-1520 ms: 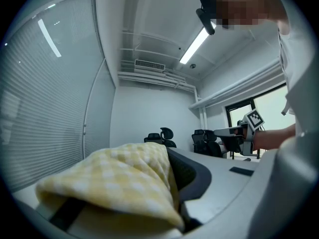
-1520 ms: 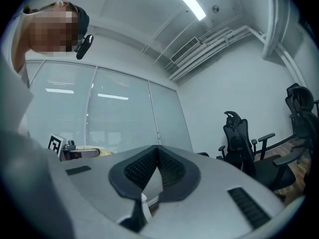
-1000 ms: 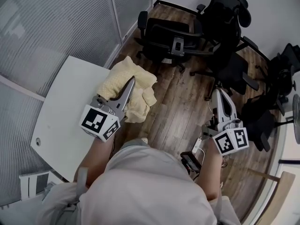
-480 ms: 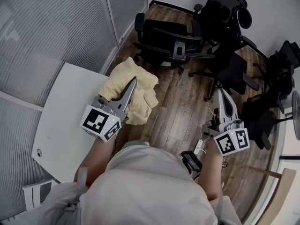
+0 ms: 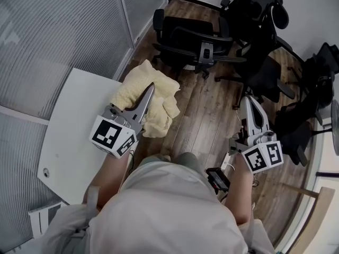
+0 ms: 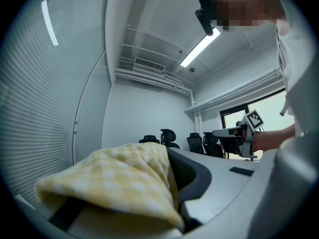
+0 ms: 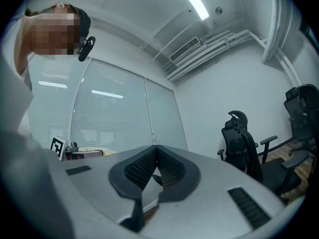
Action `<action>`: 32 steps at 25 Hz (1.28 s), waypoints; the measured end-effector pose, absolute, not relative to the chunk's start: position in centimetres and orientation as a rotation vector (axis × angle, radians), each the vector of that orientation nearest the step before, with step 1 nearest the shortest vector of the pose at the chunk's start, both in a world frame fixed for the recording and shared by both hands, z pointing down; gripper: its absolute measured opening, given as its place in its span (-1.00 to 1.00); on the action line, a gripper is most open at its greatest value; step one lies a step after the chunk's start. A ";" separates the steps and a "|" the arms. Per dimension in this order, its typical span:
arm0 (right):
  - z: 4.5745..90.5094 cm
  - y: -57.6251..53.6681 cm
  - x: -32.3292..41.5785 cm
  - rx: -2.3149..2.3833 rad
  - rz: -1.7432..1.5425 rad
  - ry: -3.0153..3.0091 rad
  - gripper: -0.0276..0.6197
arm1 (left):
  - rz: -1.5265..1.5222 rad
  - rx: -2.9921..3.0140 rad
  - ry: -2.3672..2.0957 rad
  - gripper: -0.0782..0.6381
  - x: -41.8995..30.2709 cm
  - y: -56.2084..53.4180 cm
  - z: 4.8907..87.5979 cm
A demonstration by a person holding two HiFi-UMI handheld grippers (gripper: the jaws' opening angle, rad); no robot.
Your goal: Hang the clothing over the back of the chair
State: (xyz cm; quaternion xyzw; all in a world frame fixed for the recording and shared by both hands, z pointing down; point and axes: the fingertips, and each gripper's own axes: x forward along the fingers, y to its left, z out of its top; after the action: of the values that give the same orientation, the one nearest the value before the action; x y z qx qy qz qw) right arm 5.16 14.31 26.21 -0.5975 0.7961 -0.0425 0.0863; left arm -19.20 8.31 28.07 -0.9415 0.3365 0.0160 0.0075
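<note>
Left gripper (image 5: 152, 88) jaws pinch a yellow checked garment (image 5: 165, 106); right gripper (image 5: 249, 99) jaws pressed together, empty, office chairs (image 5: 186, 35) ahead.

The clothing (image 5: 142, 95) is showing pale yellow with a soft white check. The worktop (image 5: 69, 136) is showing plain white, and the floor (image 5: 204, 118) is running in brown wood-grain planks. The chairs (image 5: 190, 36) are showing black. The left gripper (image 5: 152, 87) and right gripper (image 5: 249, 99) are showing grey, with black ribbed pads (image 7: 141, 167) lining the jaws and black-and-white squares patterning their cubes (image 5: 112, 136).
</note>
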 end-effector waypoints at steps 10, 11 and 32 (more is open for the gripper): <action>27.6 13.1 5.4 -1.750 -0.186 2.378 -0.85 | 0.012 -2.954 1.083 -0.72 -19.2 7.7 29.2; 27.6 12.8 5.5 -1.743 -0.185 2.377 -0.85 | 0.011 -2.948 1.091 -0.73 -19.3 7.5 29.2; 25.9 1.0 13.0 -1.625 -0.140 2.438 -0.85 | 0.042 -2.857 1.234 -0.72 -13.1 -1.1 27.6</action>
State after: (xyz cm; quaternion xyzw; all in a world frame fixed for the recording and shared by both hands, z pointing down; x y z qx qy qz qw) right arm 12.97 0.98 25.88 -0.5509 0.8267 -0.0476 0.1040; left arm -13.14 -1.11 27.55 -0.9179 0.3964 0.0134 0.0149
